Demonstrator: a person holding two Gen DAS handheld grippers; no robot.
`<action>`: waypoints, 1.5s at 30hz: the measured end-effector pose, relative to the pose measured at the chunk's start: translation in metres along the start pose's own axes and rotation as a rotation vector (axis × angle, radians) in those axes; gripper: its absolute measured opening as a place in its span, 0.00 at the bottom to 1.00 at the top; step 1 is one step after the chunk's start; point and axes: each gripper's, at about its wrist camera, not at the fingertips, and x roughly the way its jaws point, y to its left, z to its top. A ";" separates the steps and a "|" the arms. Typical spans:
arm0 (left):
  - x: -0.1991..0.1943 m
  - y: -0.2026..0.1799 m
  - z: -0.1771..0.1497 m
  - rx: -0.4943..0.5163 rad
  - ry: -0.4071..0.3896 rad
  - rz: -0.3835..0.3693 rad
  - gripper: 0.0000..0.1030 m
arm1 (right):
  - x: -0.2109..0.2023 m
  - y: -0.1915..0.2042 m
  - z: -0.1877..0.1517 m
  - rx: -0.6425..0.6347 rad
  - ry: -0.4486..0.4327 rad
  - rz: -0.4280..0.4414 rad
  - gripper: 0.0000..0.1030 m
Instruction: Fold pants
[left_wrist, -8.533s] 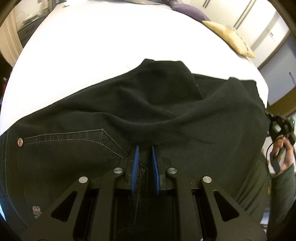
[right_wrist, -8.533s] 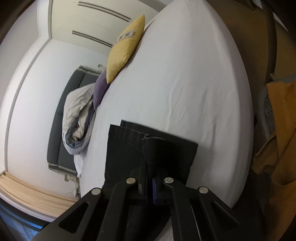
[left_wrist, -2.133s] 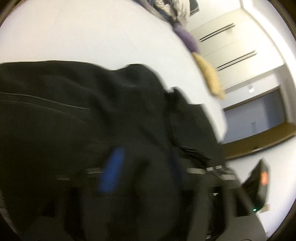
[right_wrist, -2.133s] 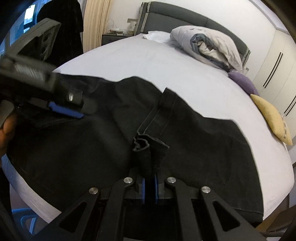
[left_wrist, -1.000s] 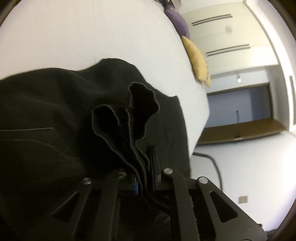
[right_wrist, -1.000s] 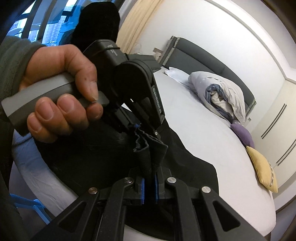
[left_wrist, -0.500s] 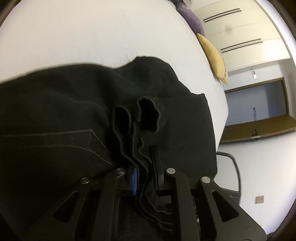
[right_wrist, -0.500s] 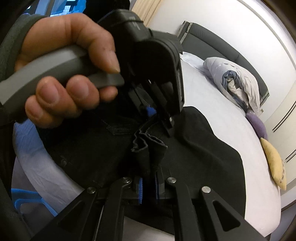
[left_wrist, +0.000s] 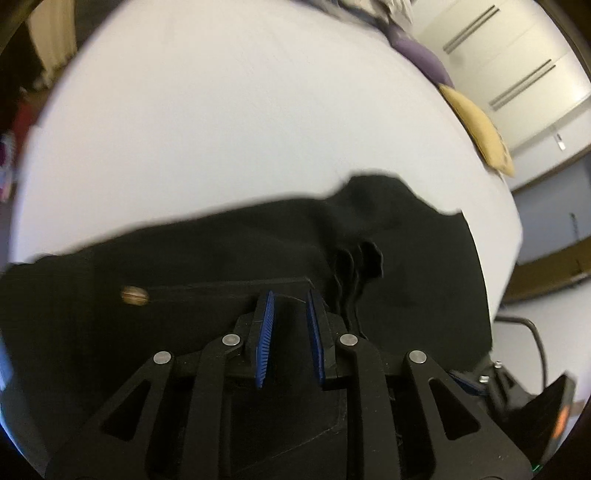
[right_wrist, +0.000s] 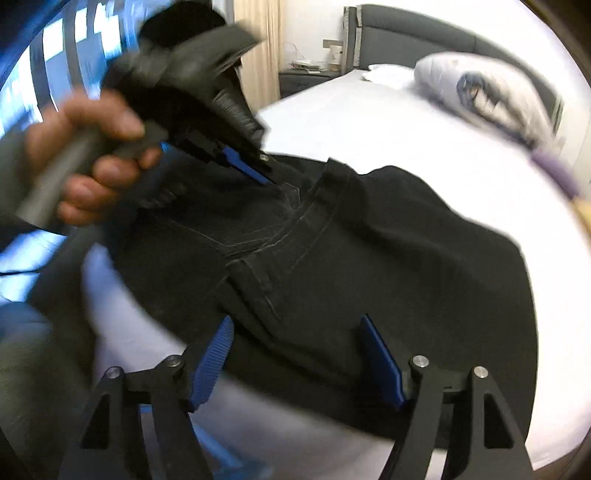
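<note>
The black pants lie folded on the white bed. In the right wrist view the pants show stitched seams and a hem strip across the top layer. My left gripper is open just above the fabric, holding nothing; a bunched hem lies right of its tips. It also shows in the right wrist view, held by a hand at the pants' far edge. My right gripper is wide open over the pants' near edge, with nothing between its blue pads.
A yellow cushion and a purple cushion lie at the bed's far right side. A rolled duvet and grey headboard are at the head of the bed. Curtains hang left of the headboard.
Both grippers were shut on bunched pant hems half a second ago; both have opened and let go. The fabric now lies on the folded pants, and both grippers have drawn back.
</note>
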 end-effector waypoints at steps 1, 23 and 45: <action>-0.008 -0.007 -0.001 0.016 -0.028 -0.024 0.17 | -0.011 -0.017 0.000 0.050 -0.016 0.038 0.71; 0.054 -0.072 -0.084 0.237 -0.025 -0.284 0.17 | 0.042 -0.239 -0.003 0.627 0.085 0.660 0.58; -0.125 0.111 -0.179 -0.328 -0.475 -0.253 0.91 | 0.011 -0.119 0.043 0.670 -0.244 0.785 0.69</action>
